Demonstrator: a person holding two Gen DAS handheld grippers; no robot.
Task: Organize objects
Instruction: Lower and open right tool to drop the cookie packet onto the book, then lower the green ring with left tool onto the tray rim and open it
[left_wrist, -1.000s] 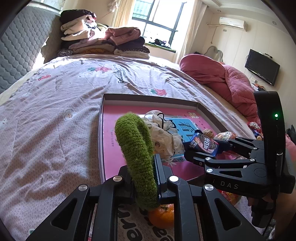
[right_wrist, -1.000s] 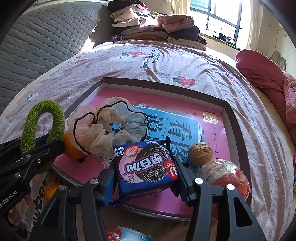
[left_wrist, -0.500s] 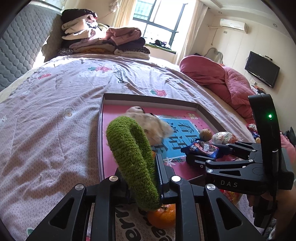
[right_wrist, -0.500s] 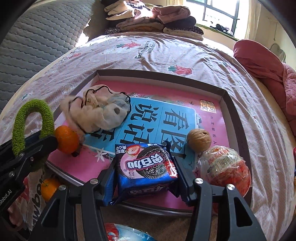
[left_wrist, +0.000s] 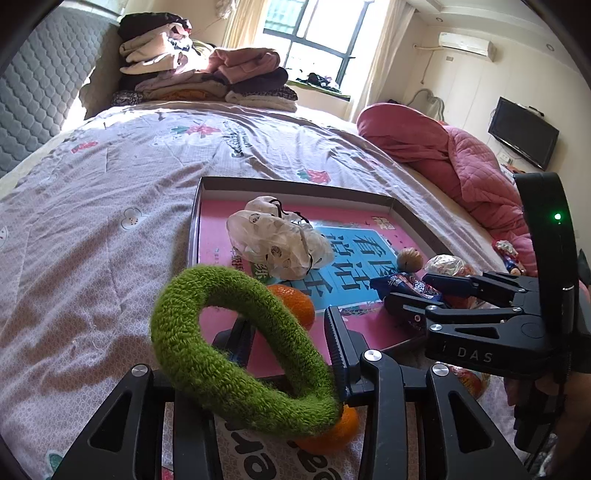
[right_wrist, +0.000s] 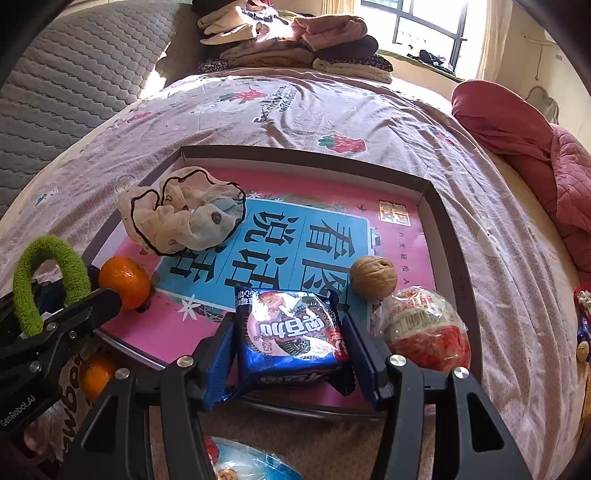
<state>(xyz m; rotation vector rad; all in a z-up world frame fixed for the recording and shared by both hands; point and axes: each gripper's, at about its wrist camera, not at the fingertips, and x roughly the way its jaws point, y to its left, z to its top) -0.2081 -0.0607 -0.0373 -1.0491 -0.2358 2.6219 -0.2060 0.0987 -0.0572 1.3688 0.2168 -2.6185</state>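
A fuzzy green hair ring (left_wrist: 236, 350) sits tilted between the fingers of my left gripper (left_wrist: 288, 321), leaning on the right finger. The jaws are opening and no longer squeeze it. My left gripper (right_wrist: 92, 288) hovers at the near left corner of the pink and blue tray (right_wrist: 450, 240). My right gripper (right_wrist: 288, 325) is shut on a blue cookie packet (right_wrist: 291, 332) over the tray's near edge. That right gripper (left_wrist: 410, 288) and the packet (left_wrist: 406, 284) also show in the left wrist view. In the tray lie a cream frilled scrunchie (right_wrist: 184, 218), a mandarin (right_wrist: 123, 280), a walnut (right_wrist: 373, 277) and a foil-wrapped egg (right_wrist: 424, 328).
A second mandarin (right_wrist: 96, 373) lies outside the tray on a printed bag. A blue snack pack (right_wrist: 240, 461) sits below my right gripper. Folded clothes (left_wrist: 207, 77) are stacked at the bed's far end. A pink quilt (left_wrist: 461, 158) lies on the right, with small sweets (right_wrist: 583, 321) beside it.
The left jaws widened and the green ring sprang from a flat upright loop into a round, tilted ring. The cream scrunchie moved farther into the tray. The right gripper kept hold of the packet.
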